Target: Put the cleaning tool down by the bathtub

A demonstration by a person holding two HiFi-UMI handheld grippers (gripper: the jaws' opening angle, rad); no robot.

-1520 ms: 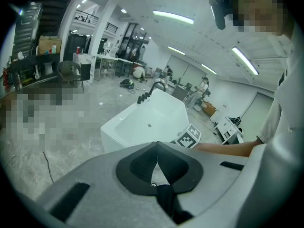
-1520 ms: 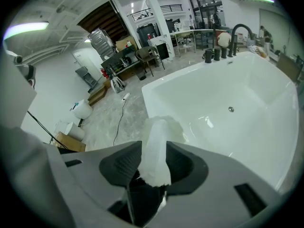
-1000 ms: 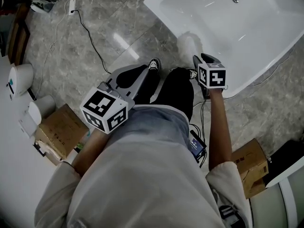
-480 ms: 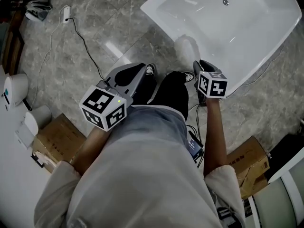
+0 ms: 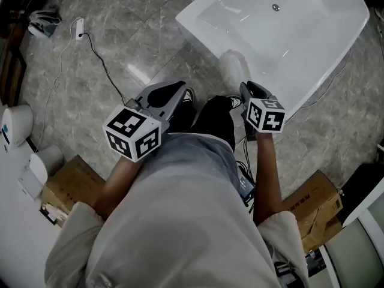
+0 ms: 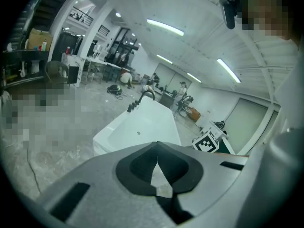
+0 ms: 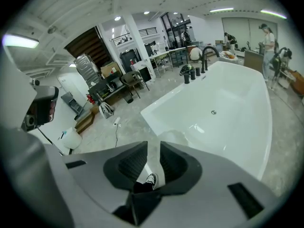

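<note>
One white bathtub fills the upper right. Two grippers hang over the floor before it: the left gripper has its tips pressed together on nothing, and the right gripper, jaws apart though just closing, is empty, apparently having let go. The single fluffy white cleaning tool lies on the floor against the tub's side, seemingly delivered

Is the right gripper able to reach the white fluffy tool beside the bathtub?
Likely yes: the right gripper hangs close by the fluffy tool with nothing between; its empty jaws have just been closing partway.
</note>
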